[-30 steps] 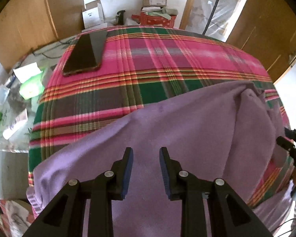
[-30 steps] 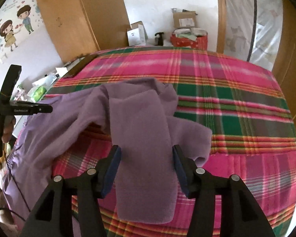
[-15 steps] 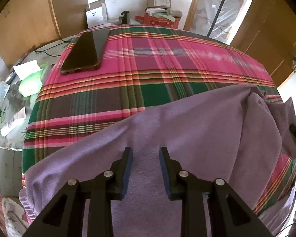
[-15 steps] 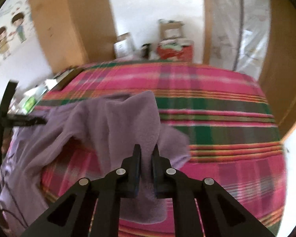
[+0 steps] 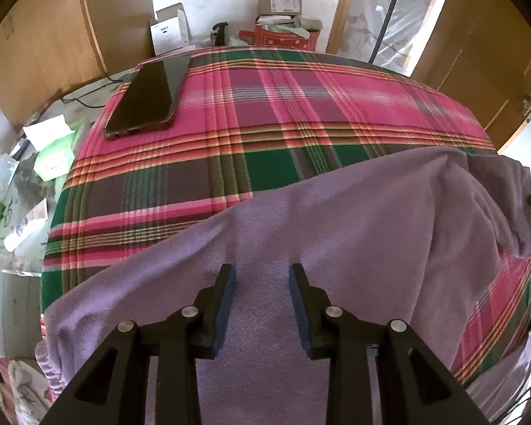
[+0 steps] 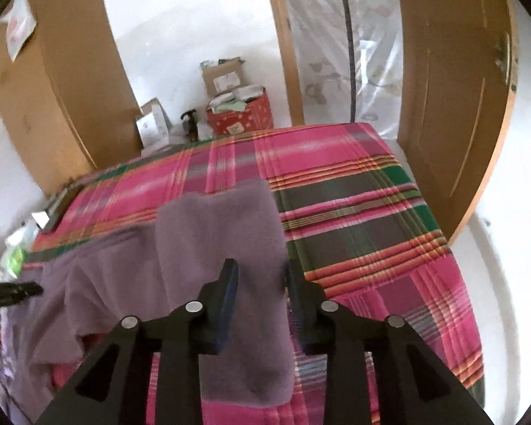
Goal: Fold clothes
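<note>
A purple garment [image 5: 336, 233] lies spread over the lower half of the left wrist view, draped across a pink and green plaid cloth [image 5: 265, 113] and hanging off its near edge at lower left. In the right wrist view the same garment [image 6: 223, 233] fills the lower left and centre, with one long flap running down the middle of the frame.

The left gripper [image 5: 262, 283] points down at the garment from the bottom centre. Its jaws are partly apart and opening, with nothing clamped between them; fabric shows in the gap behind.

The right gripper [image 6: 260, 279] sits at bottom centre of its blurred view. Its jaws are partly apart and opening, and the flap passes between them; I cannot tell whether the pads press it.

A dark phone [image 5: 145, 102] lies on the cloth at upper left. Boxes [image 5: 279, 0] stand against the wall at top centre.
</note>
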